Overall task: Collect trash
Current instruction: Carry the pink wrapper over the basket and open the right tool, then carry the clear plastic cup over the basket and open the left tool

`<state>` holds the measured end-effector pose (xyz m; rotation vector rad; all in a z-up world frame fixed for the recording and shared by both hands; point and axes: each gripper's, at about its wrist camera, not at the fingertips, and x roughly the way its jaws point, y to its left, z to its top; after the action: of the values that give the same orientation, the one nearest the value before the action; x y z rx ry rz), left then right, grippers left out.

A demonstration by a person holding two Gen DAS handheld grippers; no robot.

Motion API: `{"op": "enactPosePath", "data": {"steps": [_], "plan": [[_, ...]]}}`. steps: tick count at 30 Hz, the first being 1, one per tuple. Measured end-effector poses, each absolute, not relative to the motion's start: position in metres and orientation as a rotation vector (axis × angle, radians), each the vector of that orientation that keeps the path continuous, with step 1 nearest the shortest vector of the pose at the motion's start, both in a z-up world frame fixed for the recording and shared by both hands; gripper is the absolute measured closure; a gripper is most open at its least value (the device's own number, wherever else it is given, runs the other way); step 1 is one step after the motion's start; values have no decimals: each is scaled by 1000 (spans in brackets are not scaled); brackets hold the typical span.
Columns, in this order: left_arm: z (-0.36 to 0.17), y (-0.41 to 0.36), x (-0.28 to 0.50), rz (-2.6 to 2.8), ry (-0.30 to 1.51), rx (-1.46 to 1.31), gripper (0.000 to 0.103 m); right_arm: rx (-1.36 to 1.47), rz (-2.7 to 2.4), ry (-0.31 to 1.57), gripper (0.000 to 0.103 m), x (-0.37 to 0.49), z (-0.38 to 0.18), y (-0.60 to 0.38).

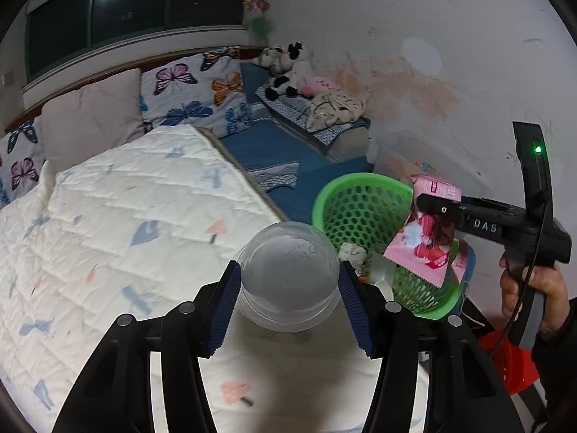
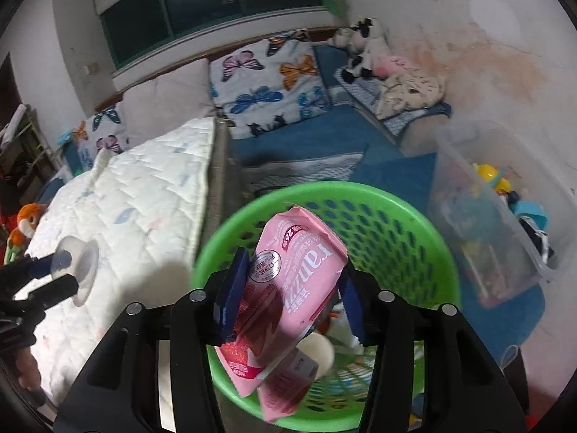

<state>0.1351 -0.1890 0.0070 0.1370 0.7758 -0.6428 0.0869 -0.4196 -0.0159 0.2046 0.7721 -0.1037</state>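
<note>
**Wrapper over the basket, cup in the other tongs**

A green basket [image 2: 407,238] with a perforated wall stood on the floor beside the bed [image 1: 119,216]. In it lay a second pink packet [image 2: 285,389], a pale round tub [image 2: 319,355] and some crumpled white scraps, the rest too blurred to tell. Just beyond the basket, against the wall, a clear bin [image 2: 505,195] held toys, a yellow one among them.

The right tongs [image 2: 288,288] hung above the basket's mouth with a pink wrapper [image 2: 295,274] between the blue pads [image 2: 234,288]. The wrapper leaned against the left pad; the right pad stood just apart from it, so the jaws were loosened, no longer pinching it. In the left wrist view the wrapper drooped from those tongs [image 1: 427,204] over the basket's near rim, with a hand [image 1: 533,288] on the grip.

The left tongs [image 1: 290,288] were closed on a clear plastic cup [image 1: 290,274], both pads pressed to its sides, above the bed's corner and short of the basket.
</note>
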Motion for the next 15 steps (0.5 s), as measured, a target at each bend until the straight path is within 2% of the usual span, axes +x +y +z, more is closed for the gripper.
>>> {"op": "enactPosePath", "data": {"steps": [5, 7, 15], "plan": [[5, -214, 138, -663, 787, 159, 49, 218, -131, 776, 42, 82, -22, -437], [3, -221, 139, -666, 794, 165, 49, 229, -136, 773, 36, 80, -23, -444], [-5, -254, 145, -698, 821, 188, 49, 255, -151, 764, 35, 65, -24, -462]]}}
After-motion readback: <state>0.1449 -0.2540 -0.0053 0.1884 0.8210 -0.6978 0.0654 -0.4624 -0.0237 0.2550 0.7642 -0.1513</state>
